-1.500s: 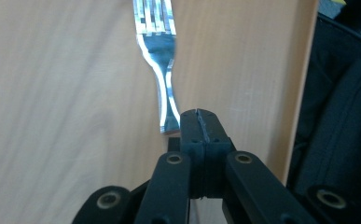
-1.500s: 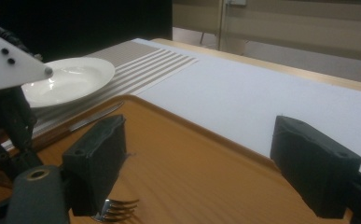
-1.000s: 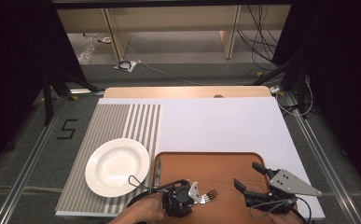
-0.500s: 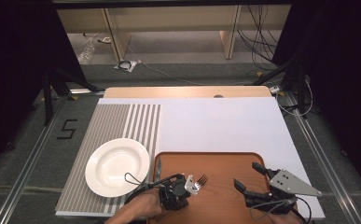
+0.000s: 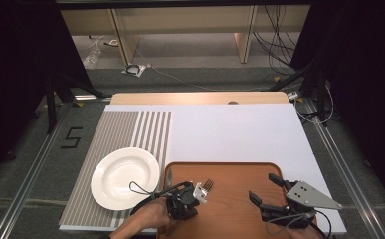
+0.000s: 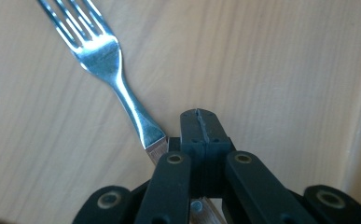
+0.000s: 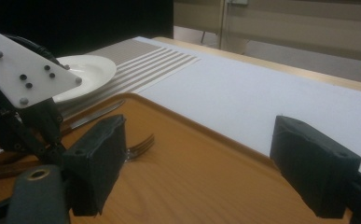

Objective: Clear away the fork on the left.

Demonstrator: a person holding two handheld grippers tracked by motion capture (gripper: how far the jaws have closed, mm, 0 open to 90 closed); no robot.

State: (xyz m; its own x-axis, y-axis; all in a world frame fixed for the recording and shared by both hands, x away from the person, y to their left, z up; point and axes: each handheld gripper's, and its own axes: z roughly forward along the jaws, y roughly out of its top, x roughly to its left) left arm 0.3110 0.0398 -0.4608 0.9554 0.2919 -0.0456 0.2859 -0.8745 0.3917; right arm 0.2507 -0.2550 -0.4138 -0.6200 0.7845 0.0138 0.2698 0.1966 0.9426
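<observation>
A metal fork point(image 5: 207, 185) with a wooden handle lies low over the brown wooden tray point(image 5: 230, 219), tines pointing away from me. My left gripper point(image 5: 194, 195) is shut on its handle. In the left gripper view the jaws point(image 6: 200, 126) stand pressed together, with the fork point(image 6: 99, 51) slanting off to the upper left over the tray point(image 6: 285, 70). My right gripper point(image 5: 265, 190) hovers open over the tray's right half with nothing between its jaws. The right gripper view looks past its own open gripper point(image 7: 204, 163) to the fork's tines point(image 7: 141, 142) and the left gripper's grey plate point(image 7: 24, 74).
A white plate point(image 5: 123, 179) sits on the striped mat point(image 5: 130, 129) left of the tray. A table knife point(image 7: 94, 116) lies along the tray's left rim. A white mat point(image 5: 230, 129) stretches behind the tray.
My left gripper has carried the fork a little farther from me and slightly left over the tray. The right gripper has stayed where it was.
</observation>
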